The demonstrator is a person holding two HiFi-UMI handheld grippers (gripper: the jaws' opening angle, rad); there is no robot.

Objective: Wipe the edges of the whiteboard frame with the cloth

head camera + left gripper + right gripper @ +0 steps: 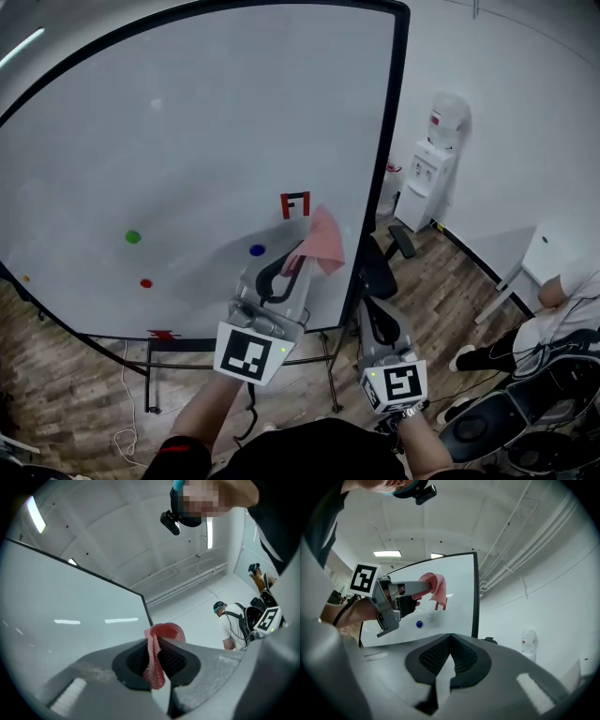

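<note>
Tongs, left: left gripper (pixel 298 262) clenched on a pinched fold of the pink cloth (pixel 164 631), so the free flap can wipe.
Tongs, right: right gripper (pixel 449 651) shut on nothing and held low, which I judge keeps it out of the way.
Whiteboard (pixel 187 141): upright, face towards me.
Frame (pixel 398 94): black right edge, nearest the cloth.
Cloth position: over the board face near that edge; probably not touching.
View differences: only the right gripper view shows the cloth apart from the edge.
Blue magnet (pixel 257 250): beside the cloth.
</note>
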